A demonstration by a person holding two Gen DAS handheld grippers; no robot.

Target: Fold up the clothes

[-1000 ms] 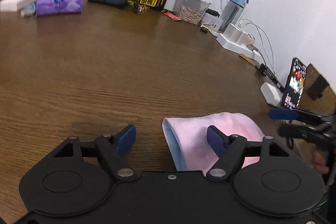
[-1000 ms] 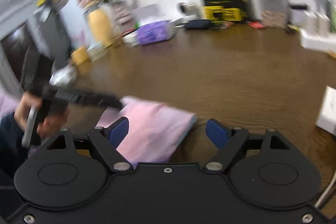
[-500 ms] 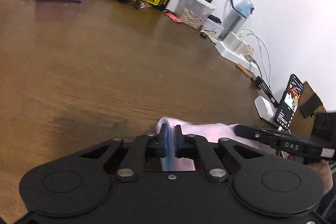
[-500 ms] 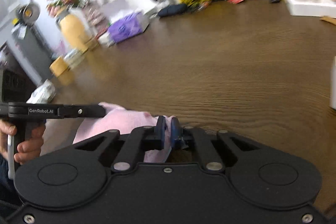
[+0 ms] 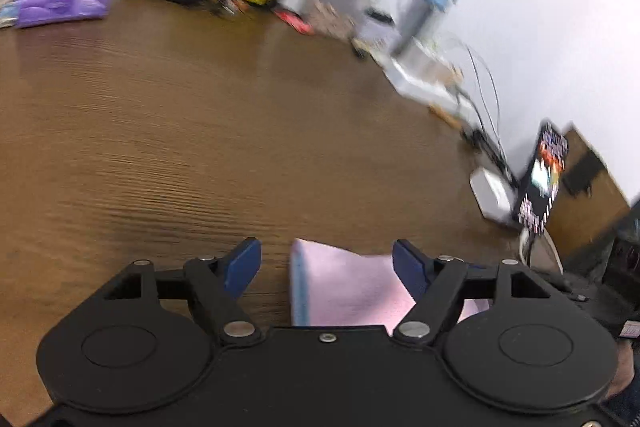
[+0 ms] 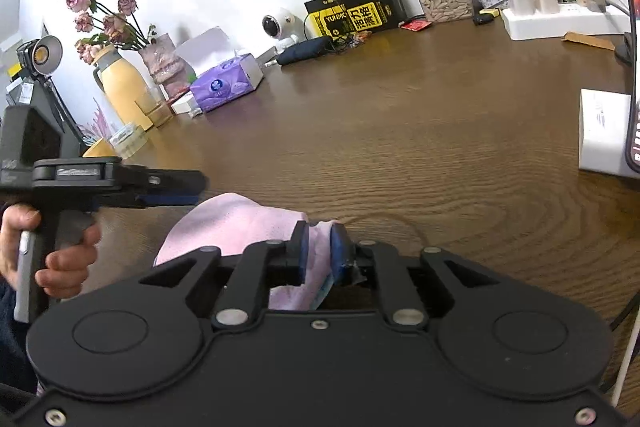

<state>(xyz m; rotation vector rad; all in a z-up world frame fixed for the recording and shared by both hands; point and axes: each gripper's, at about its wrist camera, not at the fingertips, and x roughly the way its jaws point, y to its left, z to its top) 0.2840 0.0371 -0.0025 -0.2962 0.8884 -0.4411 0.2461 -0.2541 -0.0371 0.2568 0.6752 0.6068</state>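
A folded pink garment with a light blue edge (image 5: 348, 287) lies on the brown wooden table (image 5: 200, 131) near its front. My left gripper (image 5: 326, 251) stands open and its jaws are opening. The garment's edge lies between its blue pads without touching them. In the right wrist view that left gripper (image 6: 188, 191) hovers just over the garment's left side, and a hand (image 6: 60, 259) holds it. My right gripper (image 6: 320, 235) pinches a raised fold of the pink garment (image 6: 236, 223) between its pads, though its jaws are starting to open.
Along the wall stand a purple tissue pack (image 6: 226, 83), a yellow-and-black box (image 6: 352, 17), a white power strip with chargers (image 6: 560, 23) and a yellow flask (image 6: 120, 87). A white box (image 6: 604, 131) and a lit phone (image 5: 542, 179) sit at the right.
My left gripper closed on the garment's blue edge, then opened again and shifted sideways. My right gripper closed on the garment's fold and still holds it.
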